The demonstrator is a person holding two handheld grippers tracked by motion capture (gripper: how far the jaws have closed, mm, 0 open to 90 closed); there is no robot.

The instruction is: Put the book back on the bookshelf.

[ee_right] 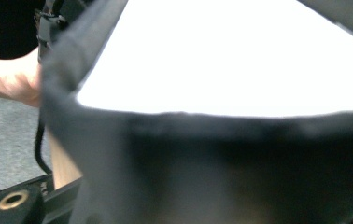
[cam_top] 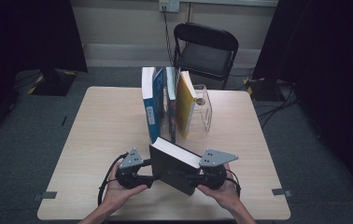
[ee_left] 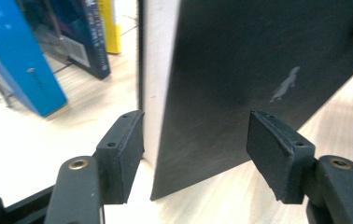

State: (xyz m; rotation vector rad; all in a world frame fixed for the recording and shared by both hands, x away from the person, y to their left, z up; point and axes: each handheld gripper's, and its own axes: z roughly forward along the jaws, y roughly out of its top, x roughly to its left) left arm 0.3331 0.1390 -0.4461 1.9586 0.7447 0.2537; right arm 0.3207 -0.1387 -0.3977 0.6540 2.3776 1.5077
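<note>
No title could be read on the black book (cam_top: 172, 170), which stood tilted at the near edge of the table (cam_top: 104, 126). The left gripper (cam_top: 149, 179) had its jaws apart around the book's corner, neither pad pressing. The right gripper (cam_top: 191, 177) was at its other side; whether it gripped, I couldn't tell. Behind stood a blue book (cam_top: 152, 105), its spine lettering too small, a yellow book (cam_top: 185, 102) and a clear stand (cam_top: 205, 109).

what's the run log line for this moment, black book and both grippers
black book tilted on table | left gripper jaws open astride its corner, pads clear | right gripper at its other side, grip unclear | blue book upright behind
</note>
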